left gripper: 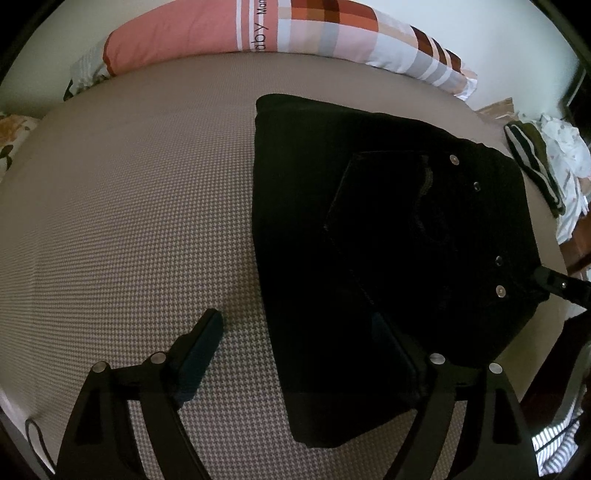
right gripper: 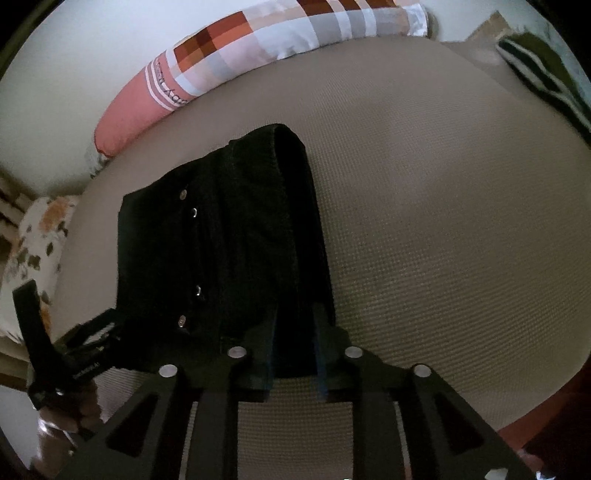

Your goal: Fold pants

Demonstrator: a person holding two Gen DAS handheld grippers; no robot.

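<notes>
Now the left gripper (left gripper: 299, 354) hovers low over the bed (left gripper: 129, 221), angled forward and down, its fingers (left gripper: 201, 347) spread wide and released: the left one is over bare bedspread, the right one lies over the near edge of the pants (left gripper: 369, 240). Those black pants lie folded on the bed, mostly ahead of and to the right of the left gripper's gap, metal studs showing near their right side. Beyond the fingers, a pink and checked pillow (left gripper: 258, 33) carries partly readable letters, "aby" and "Man". The right gripper (right gripper: 293, 350) points forward along the bed, its fingers (right gripper: 321, 339) drawn close around the near end of the pants' folded edge, apparently pinching it, though the dark cloth hides the contact. The rest of the pants stretches ahead and left of them.
</notes>
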